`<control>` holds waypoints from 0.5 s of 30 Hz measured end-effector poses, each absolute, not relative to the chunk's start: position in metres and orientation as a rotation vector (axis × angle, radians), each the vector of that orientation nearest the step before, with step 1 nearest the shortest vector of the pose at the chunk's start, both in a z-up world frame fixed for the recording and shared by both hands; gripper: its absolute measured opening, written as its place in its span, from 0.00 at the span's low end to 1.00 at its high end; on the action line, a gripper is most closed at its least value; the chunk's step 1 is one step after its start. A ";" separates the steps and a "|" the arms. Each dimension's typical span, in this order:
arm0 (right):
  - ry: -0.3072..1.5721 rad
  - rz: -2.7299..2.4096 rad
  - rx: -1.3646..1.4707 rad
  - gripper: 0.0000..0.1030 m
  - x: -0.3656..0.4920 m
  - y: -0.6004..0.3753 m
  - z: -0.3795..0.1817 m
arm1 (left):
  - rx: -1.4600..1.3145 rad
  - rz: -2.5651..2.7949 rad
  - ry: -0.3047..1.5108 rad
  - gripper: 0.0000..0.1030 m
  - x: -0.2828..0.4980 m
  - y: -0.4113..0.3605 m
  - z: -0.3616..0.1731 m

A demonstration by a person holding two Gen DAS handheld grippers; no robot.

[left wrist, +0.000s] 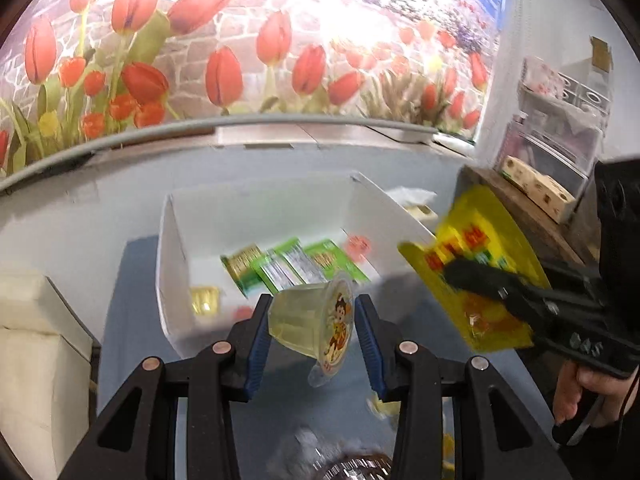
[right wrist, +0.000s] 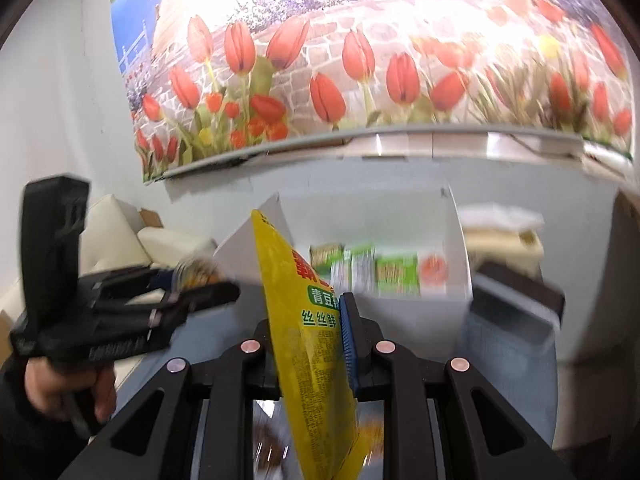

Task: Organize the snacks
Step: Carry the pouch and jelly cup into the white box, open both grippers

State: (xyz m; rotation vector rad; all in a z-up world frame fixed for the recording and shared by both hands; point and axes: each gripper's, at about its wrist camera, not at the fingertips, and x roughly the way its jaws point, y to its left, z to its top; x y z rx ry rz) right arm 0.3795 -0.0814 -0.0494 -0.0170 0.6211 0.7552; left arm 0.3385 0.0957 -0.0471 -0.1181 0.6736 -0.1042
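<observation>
My left gripper [left wrist: 312, 320] is shut on a clear jelly cup [left wrist: 310, 324] with a cartoon lid, tipped on its side above the blue table. Ahead of it stands an open white box [left wrist: 176, 248] holding green snack packets [left wrist: 296, 264], a red-lidded cup [left wrist: 357, 245] and a gold item [left wrist: 205, 299]. My right gripper [right wrist: 308, 324] is shut on a yellow snack bag [right wrist: 308, 320], which stands on edge between its blue pads. That bag [left wrist: 476, 264] and gripper also show at the right of the left wrist view, beside the box. The white box [right wrist: 456, 240] lies ahead in the right wrist view.
A tulip mural covers the wall behind the table. A cream cushion [left wrist: 36, 344] sits at the left. A wooden shelf with a cheese-like block [left wrist: 536, 186] and clear drawers [left wrist: 560, 120] stands at the right. Loose wrapped snacks [left wrist: 352, 464] lie on the table below my left gripper.
</observation>
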 end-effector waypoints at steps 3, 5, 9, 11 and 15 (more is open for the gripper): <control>0.622 0.738 -0.017 0.22 0.413 -0.061 -0.044 | -0.133 -0.083 0.670 0.44 0.361 0.109 -0.043; 0.633 0.721 -0.007 0.22 0.432 -0.053 -0.045 | -0.144 -0.070 0.674 0.44 0.375 0.114 -0.044; 0.654 0.688 -0.002 0.22 0.460 -0.043 -0.050 | -0.144 -0.048 0.706 0.44 0.404 0.123 -0.057; 0.660 0.679 0.007 0.22 0.470 -0.041 -0.053 | -0.127 -0.020 0.729 0.44 0.415 0.125 -0.067; 0.684 0.657 -0.026 0.22 0.482 -0.035 -0.060 | -0.147 -0.014 0.771 0.44 0.426 0.131 -0.088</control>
